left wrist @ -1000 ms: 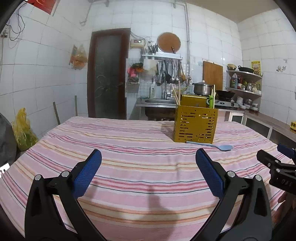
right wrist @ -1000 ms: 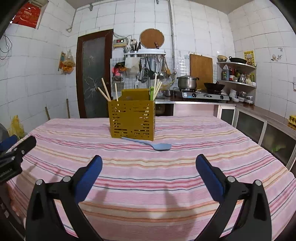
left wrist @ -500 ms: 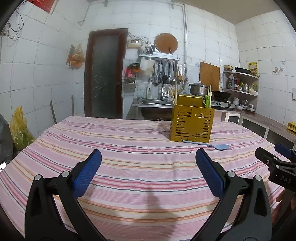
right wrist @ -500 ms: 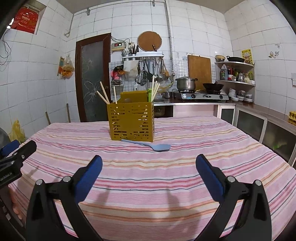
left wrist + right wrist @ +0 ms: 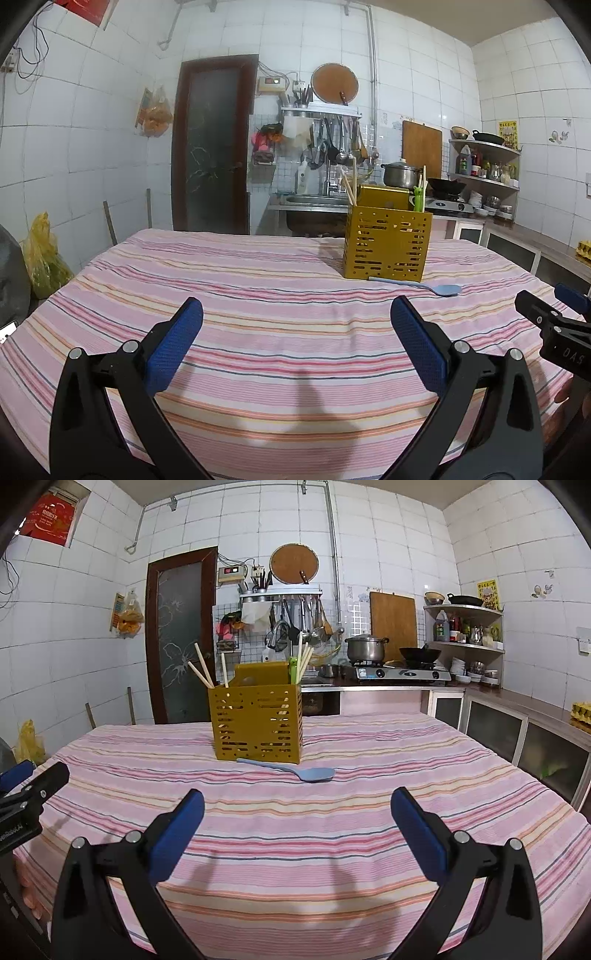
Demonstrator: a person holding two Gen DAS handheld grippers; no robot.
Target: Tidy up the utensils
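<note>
A yellow slotted utensil holder (image 5: 387,245) (image 5: 256,723) stands upright on the striped table, with chopsticks (image 5: 201,668) and a green utensil (image 5: 293,670) sticking out of it. A light blue spoon (image 5: 417,286) (image 5: 291,770) lies flat on the cloth just in front of the holder. My left gripper (image 5: 295,332) hovers open over the near part of the table, well short of the holder. My right gripper (image 5: 297,814) is open too, with the spoon a little ahead of it. Nothing sits between either pair of fingers.
The table wears a pink striped cloth (image 5: 332,842). Behind it run a kitchen counter with a gas stove (image 5: 402,672), a pot (image 5: 365,648) and hanging tools. A dark door (image 5: 210,147) stands at the back left. A yellow bag (image 5: 42,254) sits by the left wall.
Both grippers stay open. The views shifted slightly, and the holder and spoon sit a bit lower and nearer in the frames than a second ago.
</note>
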